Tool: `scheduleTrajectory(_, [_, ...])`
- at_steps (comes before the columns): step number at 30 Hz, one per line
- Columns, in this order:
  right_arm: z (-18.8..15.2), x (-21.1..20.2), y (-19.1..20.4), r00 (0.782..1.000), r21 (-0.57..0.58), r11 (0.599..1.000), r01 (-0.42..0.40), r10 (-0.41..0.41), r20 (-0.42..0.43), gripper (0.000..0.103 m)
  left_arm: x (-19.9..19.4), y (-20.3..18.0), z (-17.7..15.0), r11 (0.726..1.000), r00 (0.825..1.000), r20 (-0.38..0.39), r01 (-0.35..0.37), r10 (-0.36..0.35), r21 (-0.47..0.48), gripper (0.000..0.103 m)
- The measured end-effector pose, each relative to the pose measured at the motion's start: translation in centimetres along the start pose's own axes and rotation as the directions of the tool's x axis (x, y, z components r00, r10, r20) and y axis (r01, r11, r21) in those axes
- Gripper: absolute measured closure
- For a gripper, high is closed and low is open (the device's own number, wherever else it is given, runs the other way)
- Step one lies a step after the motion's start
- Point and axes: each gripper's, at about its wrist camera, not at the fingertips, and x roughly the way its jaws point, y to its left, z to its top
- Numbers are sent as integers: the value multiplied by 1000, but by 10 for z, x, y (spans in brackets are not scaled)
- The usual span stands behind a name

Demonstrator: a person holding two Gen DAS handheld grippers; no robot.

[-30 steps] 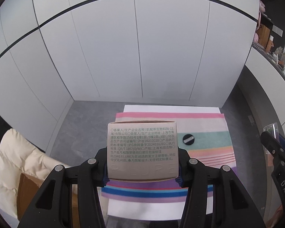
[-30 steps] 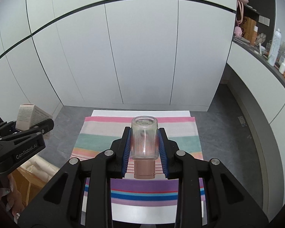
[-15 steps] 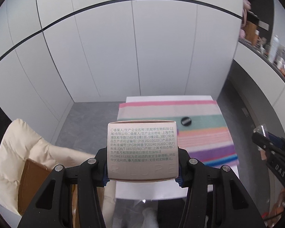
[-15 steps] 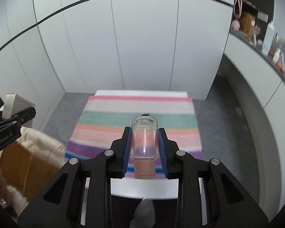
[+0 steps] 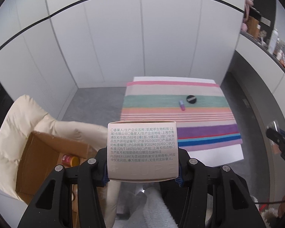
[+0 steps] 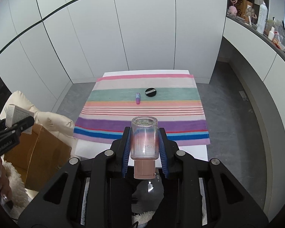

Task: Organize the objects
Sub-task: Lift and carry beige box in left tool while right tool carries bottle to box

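**Asker:** What are you holding, and which step is this?

**Describer:** Your left gripper is clamped on a pale pink cardboard carton printed with small black text. Your right gripper is closed on a clear glass bottle with a dusty-pink cap, cap towards you. Both are held off the near edge of the white table, the carton out past its left corner. This looks like the carrying step.

**Asker:** Where should they go?

**Describer:** Probably the open brown cardboard box on the cream padded chair, left of the table. The carton must come over its opening before you let go.

**Asker:** Anything left?

**Describer:** A small pink-and-purple tube and a round black compact lie mid-table on the striped cloth, towards its far edge.
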Motion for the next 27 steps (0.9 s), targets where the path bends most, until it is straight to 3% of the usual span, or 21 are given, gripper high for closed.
scheduleTrajectory(9, [8, 9, 25, 1000, -46, 999, -12, 11, -16, 74, 4, 29, 3, 998, 1000, 8, -21, 22, -51, 51])
scheduleTrajectory(16, [12, 18, 67, 999, -135, 990, -47, 43, -29, 74, 9, 72, -9, 991, 998, -17, -69, 68, -113, 51])
scheduleTrajectory(22, [10, 29, 123, 992, -223, 967, -126, 117, -55, 74, 6, 128, -32, 968, 989, -52, -145, 138, -207, 51])
scheduleTrajectory(27, [0, 38, 184, 977, -313, 926, -211, 191, -94, 74, -4, 180, -61, 931, 974, -88, -226, 209, -287, 51])
